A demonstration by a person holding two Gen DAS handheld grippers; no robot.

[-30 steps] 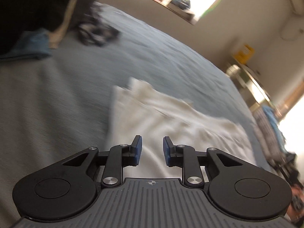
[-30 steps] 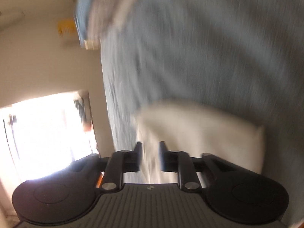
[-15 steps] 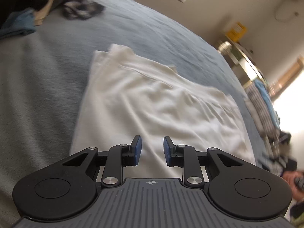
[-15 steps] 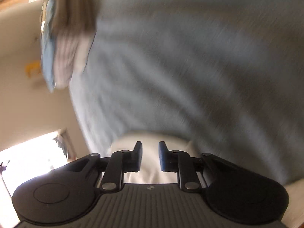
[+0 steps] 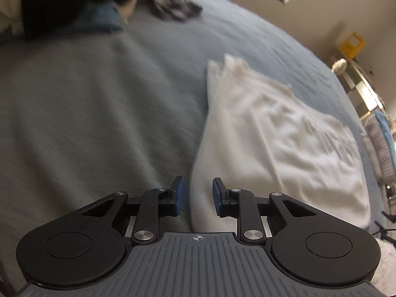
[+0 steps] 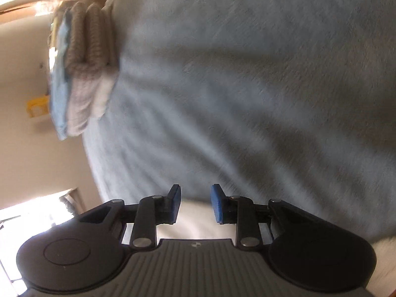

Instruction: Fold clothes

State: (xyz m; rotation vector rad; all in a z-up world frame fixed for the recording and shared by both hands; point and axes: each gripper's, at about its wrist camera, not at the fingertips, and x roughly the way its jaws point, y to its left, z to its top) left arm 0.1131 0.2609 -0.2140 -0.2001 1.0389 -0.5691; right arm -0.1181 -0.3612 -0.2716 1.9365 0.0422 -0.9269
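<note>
White garment [image 5: 279, 143] beneath down-tilted left hand-held gripper [image 5: 196, 198].

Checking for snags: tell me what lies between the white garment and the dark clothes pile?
Only bare blue-grey bedspread between the white garment and the dark clothes pile, shown in the left wrist view.

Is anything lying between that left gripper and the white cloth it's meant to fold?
Nothing visible. The left gripper hangs, jaws apart and empty, right over the near edge of the white folded garment on the grey-blue bedspread.

Grey-blue bedspread [image 5: 104, 113] fills the room; cream wall [image 5: 319, 22]; bright window [image 6: 27, 212]; yellow box [image 5: 351, 41].
</note>
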